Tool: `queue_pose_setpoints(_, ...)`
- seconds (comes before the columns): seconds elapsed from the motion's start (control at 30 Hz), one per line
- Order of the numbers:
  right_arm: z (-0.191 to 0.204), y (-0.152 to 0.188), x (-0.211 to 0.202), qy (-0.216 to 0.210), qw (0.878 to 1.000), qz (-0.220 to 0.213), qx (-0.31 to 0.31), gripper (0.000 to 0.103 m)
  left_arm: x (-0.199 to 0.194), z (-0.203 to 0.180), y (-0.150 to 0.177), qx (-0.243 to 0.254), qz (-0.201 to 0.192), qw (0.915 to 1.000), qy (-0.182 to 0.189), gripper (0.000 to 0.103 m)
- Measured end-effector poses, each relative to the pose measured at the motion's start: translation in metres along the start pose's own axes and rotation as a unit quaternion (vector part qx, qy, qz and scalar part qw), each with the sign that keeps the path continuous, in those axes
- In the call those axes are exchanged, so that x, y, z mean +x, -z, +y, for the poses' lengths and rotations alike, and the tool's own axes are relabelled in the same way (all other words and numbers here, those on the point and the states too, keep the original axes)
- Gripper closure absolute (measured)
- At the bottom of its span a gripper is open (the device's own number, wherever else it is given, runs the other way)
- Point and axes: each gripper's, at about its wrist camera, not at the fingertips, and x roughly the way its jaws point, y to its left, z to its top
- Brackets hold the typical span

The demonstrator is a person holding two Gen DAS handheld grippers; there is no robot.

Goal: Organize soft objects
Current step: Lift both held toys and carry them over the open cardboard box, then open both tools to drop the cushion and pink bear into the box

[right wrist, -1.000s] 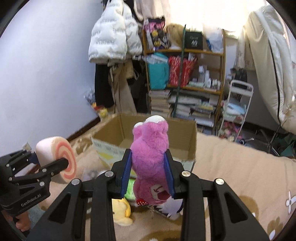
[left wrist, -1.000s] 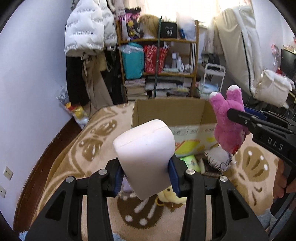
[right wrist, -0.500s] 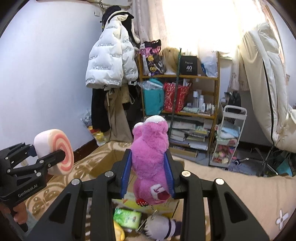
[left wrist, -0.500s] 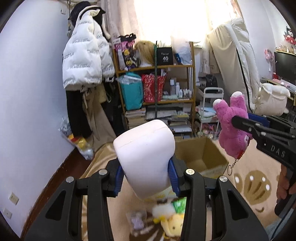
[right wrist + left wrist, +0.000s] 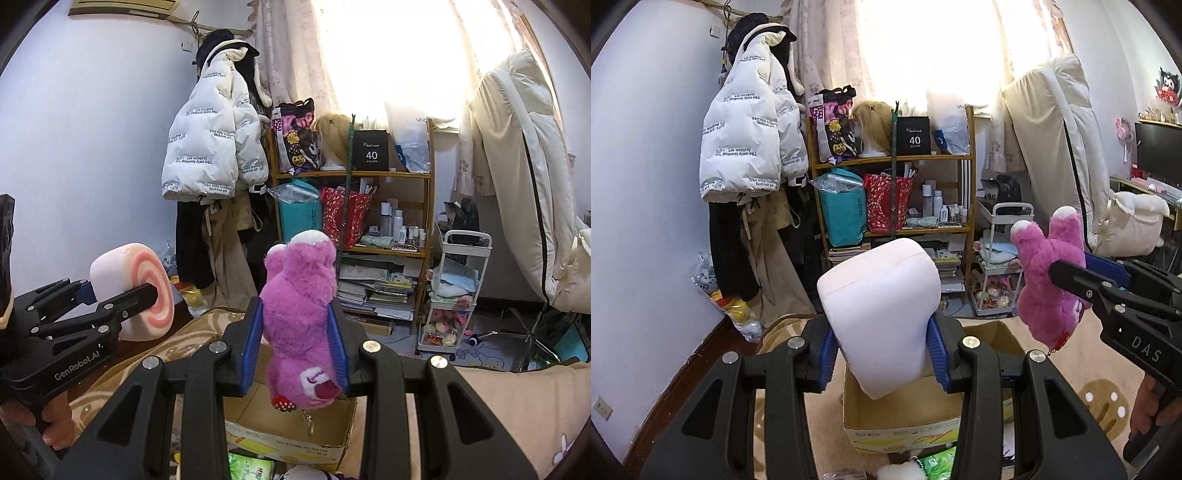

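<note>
My left gripper (image 5: 882, 354) is shut on a pale pink soft roll (image 5: 882, 314), whose pink spiral end (image 5: 147, 258) shows in the right wrist view. My right gripper (image 5: 299, 354) is shut on a magenta plush bear (image 5: 301, 291) with white ear tips and a small keychain hanging below. In the left wrist view, the bear (image 5: 1045, 291) and right gripper (image 5: 1075, 273) hang to the right of the roll. Both toys are held in the air above an open cardboard box (image 5: 905, 428) on the patterned carpet; the box (image 5: 295, 443) sits just below the bear.
A wooden shelf (image 5: 894, 206) packed with bags and books stands behind the box, with a hanging white jacket (image 5: 746, 147) on its left and a small white trolley (image 5: 1001, 266) on its right. A green packet (image 5: 938, 461) and a fluffy white toy (image 5: 897, 472) lie in front of the box.
Both grippers have risen with their toys still clamped. The box has slid from mid-view to the bottom of both views, and more of the wall and window shows.
</note>
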Motion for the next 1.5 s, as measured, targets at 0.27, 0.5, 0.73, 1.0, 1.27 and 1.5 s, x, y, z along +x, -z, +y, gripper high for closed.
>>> queue_pose_setpoints(0.27,-0.004,0.013,0.022,-0.015,1.0,0.018,0.016,0.067,0.017,0.004,0.024,-0.015,0.03,0.9994,-0.009,0.061)
queue_pose_setpoints(0.5,0.003,0.03,0.043,-0.017,0.999,0.044,0.001,0.067,0.034,0.01,0.041,-0.022,0.061,0.9979,-0.007,0.061)
queue_pose_setpoints(0.73,0.006,0.05,0.058,-0.023,0.997,0.072,0.0,0.067,0.052,0.009,0.055,-0.027,0.086,0.996,-0.001,0.061)
queue_pose_setpoints(1.0,-0.004,0.065,0.068,-0.041,0.996,0.079,0.031,0.066,0.075,0.009,0.061,-0.046,0.104,0.9934,0.011,0.061)
queue_pose_setpoints(1.27,-0.001,0.072,0.081,-0.039,0.994,0.098,0.012,0.065,0.099,0.006,0.068,-0.046,0.134,0.9898,0.017,0.059)
queue_pose_setpoints(1.5,-0.002,0.076,0.086,-0.04,0.994,0.105,0.007,0.064,0.104,0.009,0.073,-0.052,0.146,0.9879,0.015,0.052)
